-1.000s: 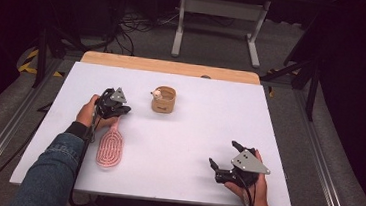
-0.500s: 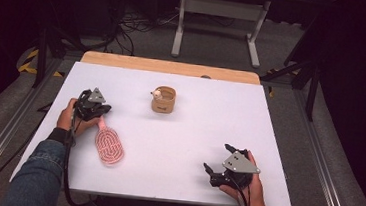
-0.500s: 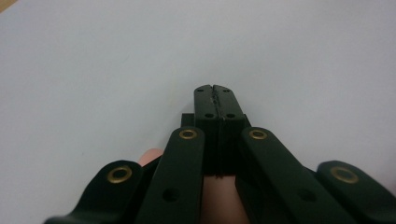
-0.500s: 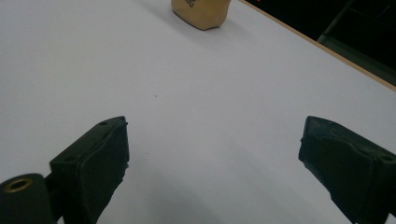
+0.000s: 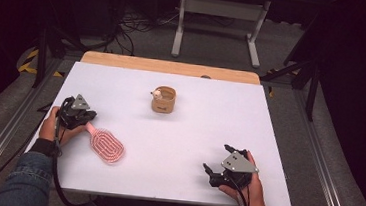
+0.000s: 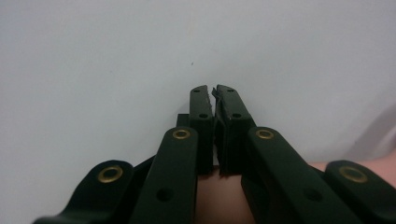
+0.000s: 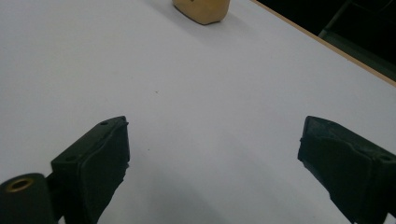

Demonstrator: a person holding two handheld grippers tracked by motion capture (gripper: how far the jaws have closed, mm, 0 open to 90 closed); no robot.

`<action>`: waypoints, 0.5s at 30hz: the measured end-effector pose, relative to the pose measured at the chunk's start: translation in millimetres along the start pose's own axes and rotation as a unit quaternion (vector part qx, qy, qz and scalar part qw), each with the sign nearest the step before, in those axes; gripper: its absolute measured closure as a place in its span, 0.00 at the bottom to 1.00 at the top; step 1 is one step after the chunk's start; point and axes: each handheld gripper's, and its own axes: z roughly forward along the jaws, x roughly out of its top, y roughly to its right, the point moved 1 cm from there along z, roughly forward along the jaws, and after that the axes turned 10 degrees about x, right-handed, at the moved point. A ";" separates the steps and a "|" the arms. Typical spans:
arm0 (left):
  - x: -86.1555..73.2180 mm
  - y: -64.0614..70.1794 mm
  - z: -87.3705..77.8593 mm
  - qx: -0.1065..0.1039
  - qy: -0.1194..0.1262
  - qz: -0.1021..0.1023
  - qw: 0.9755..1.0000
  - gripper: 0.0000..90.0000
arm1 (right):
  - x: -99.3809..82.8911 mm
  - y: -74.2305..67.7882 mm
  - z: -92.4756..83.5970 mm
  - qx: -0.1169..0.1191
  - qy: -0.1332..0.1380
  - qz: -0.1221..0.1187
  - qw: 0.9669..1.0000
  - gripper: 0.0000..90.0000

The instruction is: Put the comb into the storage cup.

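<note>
The fingers (image 6: 214, 100) of the left gripper (image 5: 75, 113) are pressing together on nothing beside the pink brush (image 5: 104, 144) lying at the lower left of the white counter (image 5: 193, 134), while the right gripper (image 5: 215, 168) is gaping wide; the brush is looking light and stiff, easiest to pinch by its thin handle.

Dark room; grey floor (image 5: 216, 40); white frame stand (image 5: 219, 8) behind table.

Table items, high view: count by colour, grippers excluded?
Pink: 1, the hairbrush, lying beside the left gripper
Tan: 1, the small cup, near the middle of the white table
Total: 2
</note>
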 end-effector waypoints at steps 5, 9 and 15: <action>-12.2 -2.5 -11.7 0.003 -0.012 -0.011 1.000 0.95 | 0.0 1.2 -0.6 -0.003 -0.002 0.006 1.000 0.11; -26.8 -3.9 -25.7 -0.001 -0.022 -0.016 1.000 0.97 | 0.1 1.9 -1.1 -0.007 -0.003 0.011 1.000 0.12; -47.1 0.5 -47.2 -0.011 -0.026 -0.020 0.999 0.98 | 0.9 4.5 -3.5 -0.013 0.005 0.019 1.000 0.12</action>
